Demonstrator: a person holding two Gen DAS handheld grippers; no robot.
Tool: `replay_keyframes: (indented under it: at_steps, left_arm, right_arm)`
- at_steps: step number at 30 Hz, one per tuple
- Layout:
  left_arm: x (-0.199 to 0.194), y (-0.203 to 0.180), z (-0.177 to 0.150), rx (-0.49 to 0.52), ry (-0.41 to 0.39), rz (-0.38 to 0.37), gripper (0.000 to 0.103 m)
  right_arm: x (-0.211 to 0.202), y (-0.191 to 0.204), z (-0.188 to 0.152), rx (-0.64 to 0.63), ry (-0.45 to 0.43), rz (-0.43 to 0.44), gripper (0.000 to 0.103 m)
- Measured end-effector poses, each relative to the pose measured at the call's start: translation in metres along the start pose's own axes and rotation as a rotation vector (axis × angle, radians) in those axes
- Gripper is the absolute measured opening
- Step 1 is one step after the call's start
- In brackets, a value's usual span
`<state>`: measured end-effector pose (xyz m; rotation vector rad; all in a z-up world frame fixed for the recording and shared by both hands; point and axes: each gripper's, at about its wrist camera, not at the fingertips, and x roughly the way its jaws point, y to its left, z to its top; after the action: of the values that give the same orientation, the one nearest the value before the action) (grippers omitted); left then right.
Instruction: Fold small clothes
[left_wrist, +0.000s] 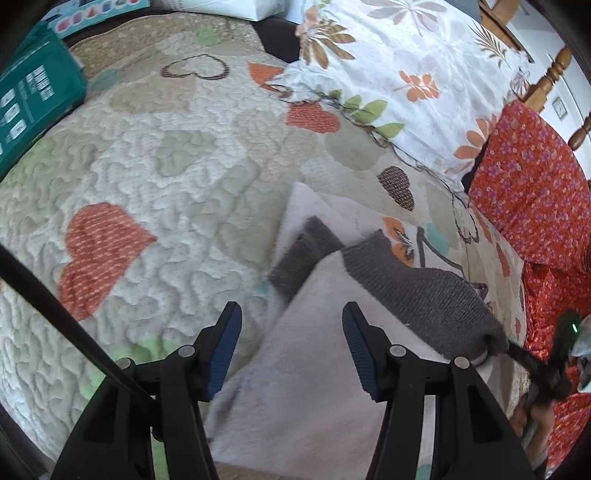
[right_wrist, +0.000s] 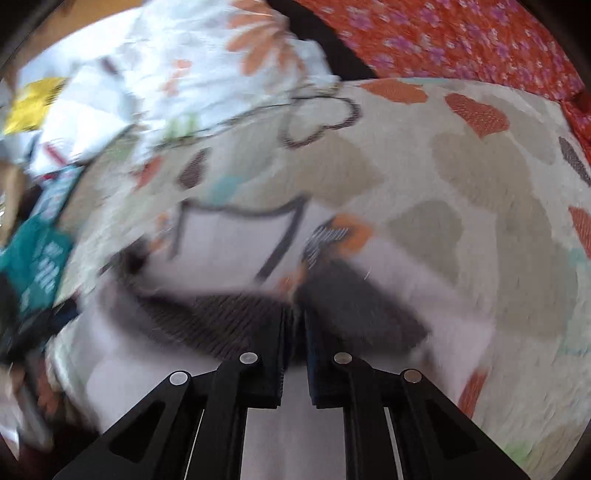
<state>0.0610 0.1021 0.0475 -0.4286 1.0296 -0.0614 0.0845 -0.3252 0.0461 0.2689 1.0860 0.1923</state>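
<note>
A small white fleece garment (left_wrist: 314, 369) with grey ribbed bands (left_wrist: 413, 291) lies on a heart-patterned quilt (left_wrist: 147, 166). My left gripper (left_wrist: 291, 310) hovers open just above its white part, blue pads apart with nothing between them. The right gripper (left_wrist: 498, 345) comes in from the right and pinches the end of the long grey band. In the blurred right wrist view, my right gripper (right_wrist: 297, 314) has its fingers nearly together on that grey ribbed band (right_wrist: 221, 321). The white garment (right_wrist: 229, 240) with a printed design spreads out beyond it.
A floral pillow (left_wrist: 388, 74) lies at the back. A red flowered cloth (left_wrist: 528, 192) is on the right, under a wooden bedpost (left_wrist: 550, 77). A teal package (left_wrist: 33, 99) sits at the far left edge. A black strap (left_wrist: 55, 306) crosses the lower left.
</note>
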Motion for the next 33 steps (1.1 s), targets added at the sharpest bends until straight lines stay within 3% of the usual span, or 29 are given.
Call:
replay_keyframes:
  at_steps: [1,3,5,9,11,12,18,22,24,26,33]
  left_arm:
    - [-0.003,0.004,-0.001,-0.006,-0.004,0.005,0.055]
    - [-0.011,0.015,-0.001,-0.022,-0.013,0.018,0.056]
    - [-0.017,0.025,0.001,-0.052,-0.02,0.019,0.059]
    - [-0.024,0.039,0.012,-0.108,-0.036,-0.012,0.059]
    - [-0.032,0.045,0.019,-0.137,-0.058,-0.032,0.059]
    - [-0.036,0.047,0.021,-0.146,-0.07,-0.033,0.059]
    - [-0.065,0.061,0.035,-0.171,-0.163,0.002,0.062]
    - [-0.078,0.072,0.038,-0.178,-0.197,0.03,0.063]
    - [-0.08,0.08,0.038,-0.192,-0.195,0.018,0.063]
    - [-0.082,0.086,0.039,-0.204,-0.193,0.012,0.063]
    - [-0.082,0.089,0.041,-0.218,-0.2,0.001,0.063]
  right_arm:
    - [0.005,-0.004,0.009,0.021,0.003,-0.032,0.018]
    - [0.006,-0.011,0.019,0.067,-0.004,-0.067,0.018]
    - [-0.015,-0.006,0.022,0.079,-0.084,-0.092,0.018]
    - [-0.049,0.036,0.028,0.003,-0.175,-0.044,0.024]
    - [-0.054,0.069,0.028,-0.069,-0.151,0.017,0.043]
    - [-0.051,0.089,0.027,-0.113,-0.123,0.056,0.045]
    - [0.017,0.197,0.02,-0.236,0.051,0.183,0.046]
    - [0.084,0.238,0.022,-0.201,0.149,0.155,0.046]
    - [0.115,0.247,0.024,-0.181,0.181,0.097,0.04]
    - [0.126,0.252,0.028,-0.18,0.174,0.067,0.005]
    - [0.116,0.276,0.037,-0.175,0.083,0.102,0.003]
